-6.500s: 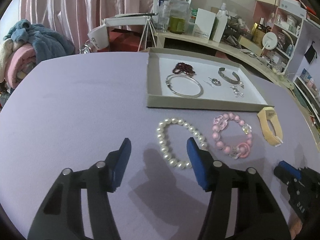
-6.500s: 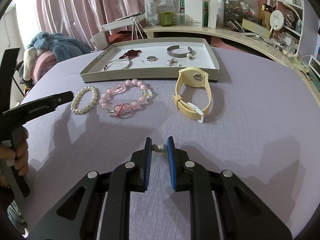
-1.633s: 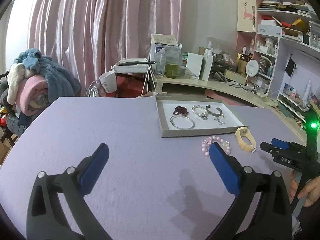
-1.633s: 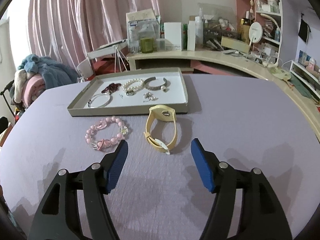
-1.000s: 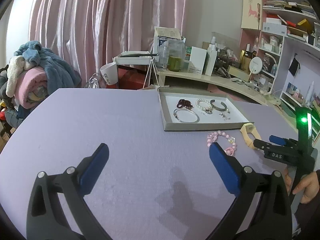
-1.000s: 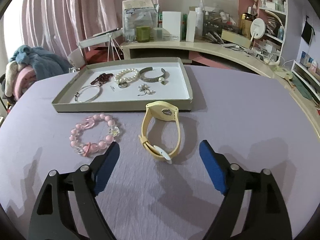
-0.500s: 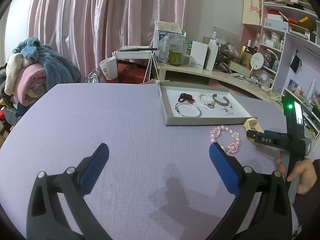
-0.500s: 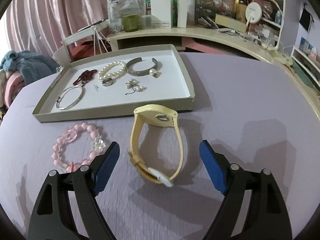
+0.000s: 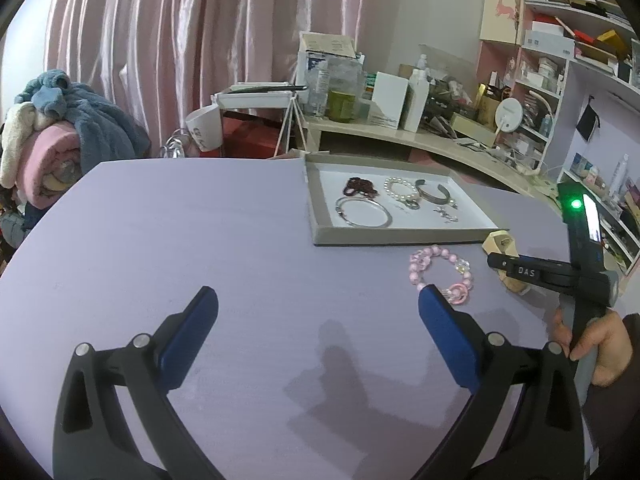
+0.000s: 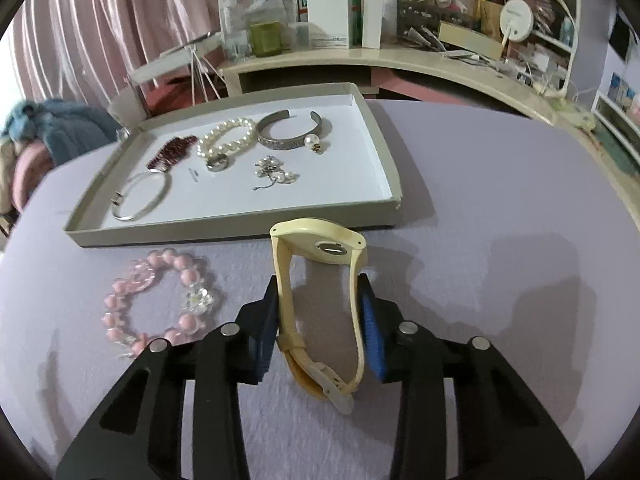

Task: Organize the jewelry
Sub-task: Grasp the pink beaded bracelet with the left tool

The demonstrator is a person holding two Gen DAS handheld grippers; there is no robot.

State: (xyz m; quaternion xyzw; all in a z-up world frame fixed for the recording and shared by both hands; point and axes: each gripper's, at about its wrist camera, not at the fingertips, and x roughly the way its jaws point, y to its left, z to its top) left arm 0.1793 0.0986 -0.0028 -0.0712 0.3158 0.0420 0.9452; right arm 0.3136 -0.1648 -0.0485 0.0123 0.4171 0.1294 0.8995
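While your left gripper point(image 9: 316, 312) hangs wide open above bare purple table point(image 9: 200, 220), holding nothing, your right gripper point(image 10: 320, 316) has closed in from its spread of half a second ago: the blue pads point(image 10: 370, 320) now sit against both sides of the yellow watch band point(image 10: 318, 276), clamped or very nearly so, with the watch still standing on the cloth just in front of the tray point(image 10: 240, 228). That reads as the grasp for the next transfer. The pearl bracelet point(image 10: 228, 138) that lay on the table several seconds back is now inside the tray, beside the silver cuff point(image 10: 288, 136), the dark red beads point(image 10: 172, 152) and the thin bangle point(image 10: 140, 196). Left outside are the watch and the pink bead bracelet point(image 10: 156, 304), just to its left. Hard to make out: whether the left pad truly bears on the strap or only touches it, and whether the watch has lifted at all. The buckle end disappears between the fingers. From the left wrist view the watch is mostly hidden behind the right gripper's arm.
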